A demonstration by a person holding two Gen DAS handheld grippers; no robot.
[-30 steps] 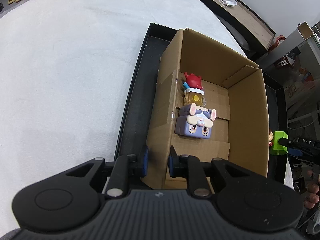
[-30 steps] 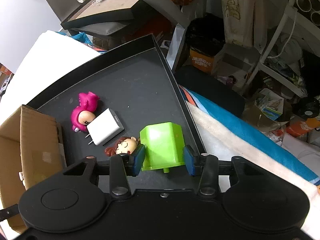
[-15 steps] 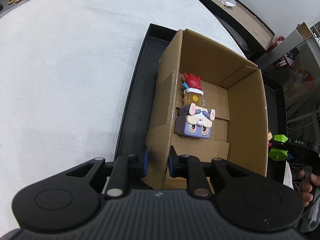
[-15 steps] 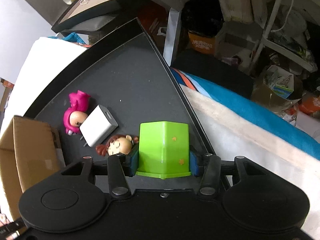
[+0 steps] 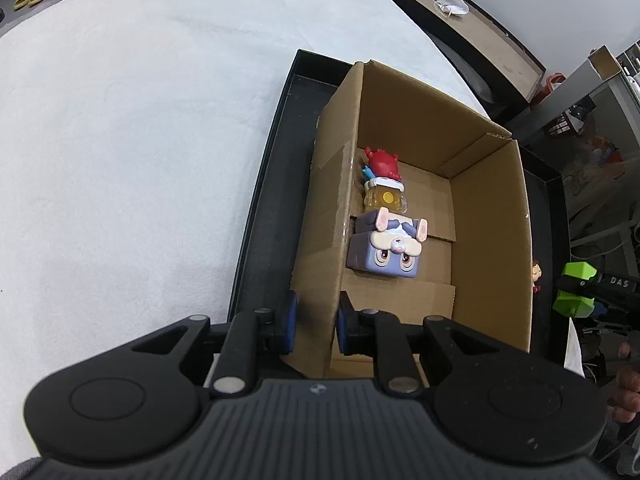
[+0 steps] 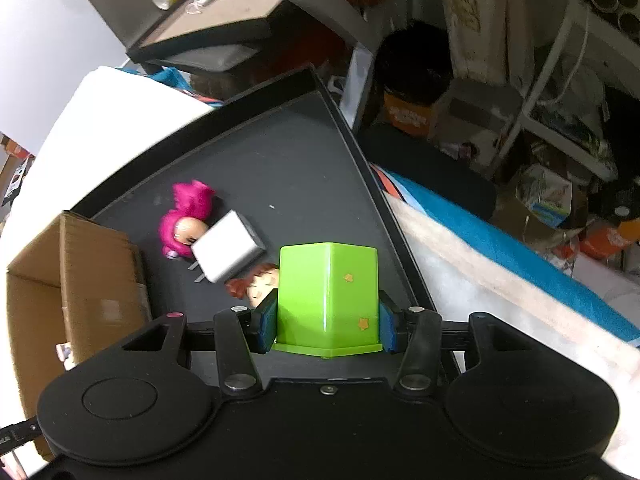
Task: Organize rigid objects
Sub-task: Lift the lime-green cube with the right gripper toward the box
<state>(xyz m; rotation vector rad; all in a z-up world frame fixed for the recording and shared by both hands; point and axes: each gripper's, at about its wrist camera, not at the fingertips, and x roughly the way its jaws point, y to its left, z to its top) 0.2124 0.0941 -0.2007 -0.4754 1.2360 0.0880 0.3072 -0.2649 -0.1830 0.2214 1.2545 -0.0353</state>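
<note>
- We see the left gripper [image 5: 314, 322] pinching the near wall of the box [image 5: 492, 208]; one blue pad sits outside the corrugated cardboard, the other inside, both pressed to it.
- The box is plain brown, open-topped, with its flaps folded flat on the floor; it stands in a matte black tray [image 5: 264, 216] with a low raised rim.
- Inside the box, in a row along the left wall: a glossy lilac cube toy [image 5: 384, 254] with a moulded animal face and pink ears; touching it, a translucent amber toy [image 5: 386, 200]; beyond that, a rounded red toy [image 5: 382, 162].
- The tray lies on a white, softly napped cloth [image 5: 140, 140].
- The right gripper [image 6: 326, 320] has just been widening, yet its blue pads press both sides of the green block [image 6: 328, 296]; the block is smooth, shiny plastic, square-sided, with a flared base lip and small orange stars; whether it touches the tray we cannot tell.
- Just beside the block lies a red-haired doll [image 6: 256, 284], partly hidden by it; a smooth white charger [image 6: 226, 256] with metal prongs lies next to the doll; a pink-haired doll [image 6: 186, 220] touches the charger.
</note>
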